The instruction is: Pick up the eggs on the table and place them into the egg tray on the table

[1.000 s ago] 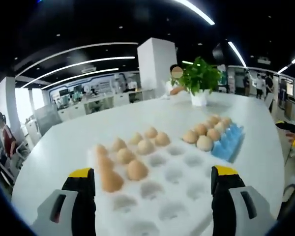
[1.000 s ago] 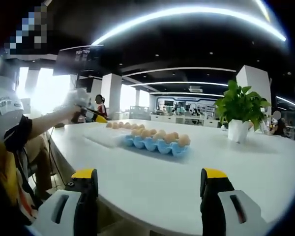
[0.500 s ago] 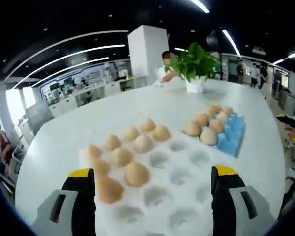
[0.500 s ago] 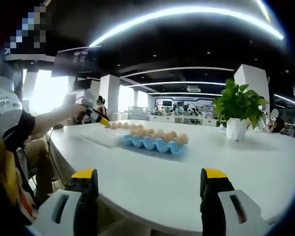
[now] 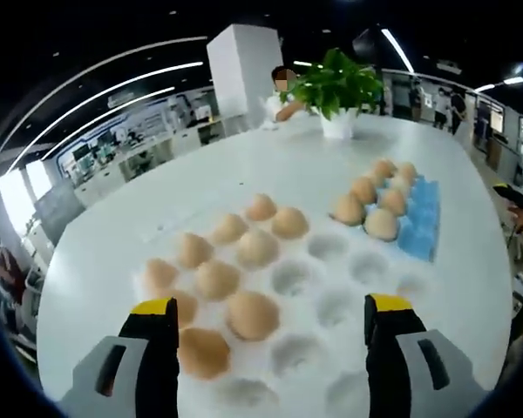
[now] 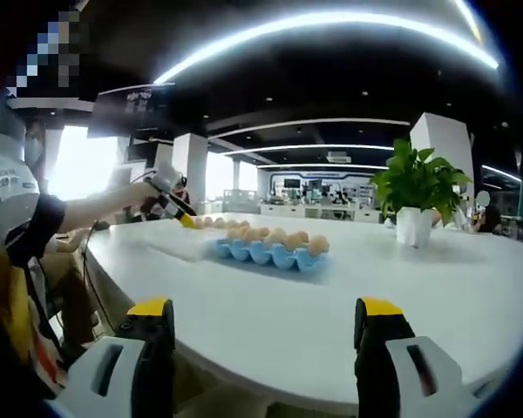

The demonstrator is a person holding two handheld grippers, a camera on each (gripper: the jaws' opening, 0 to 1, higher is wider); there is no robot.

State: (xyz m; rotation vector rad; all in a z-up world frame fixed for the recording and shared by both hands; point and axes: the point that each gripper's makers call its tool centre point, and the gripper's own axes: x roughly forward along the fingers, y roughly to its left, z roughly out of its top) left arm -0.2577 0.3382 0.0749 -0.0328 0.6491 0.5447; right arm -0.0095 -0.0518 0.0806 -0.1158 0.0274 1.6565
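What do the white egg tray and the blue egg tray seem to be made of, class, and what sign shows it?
White egg tray: likely moulded plastic or foam; smooth, matte, rounded cups. Blue egg tray: probably plastic; even, bright colour, faint sheen. Neither is certain.

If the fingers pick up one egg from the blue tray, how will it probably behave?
An egg in the blue tray is rounded and smooth, so it may slip between hard fingers. It is probably fragile, so squeeze gently. Set on the flat white table, it would likely roll.
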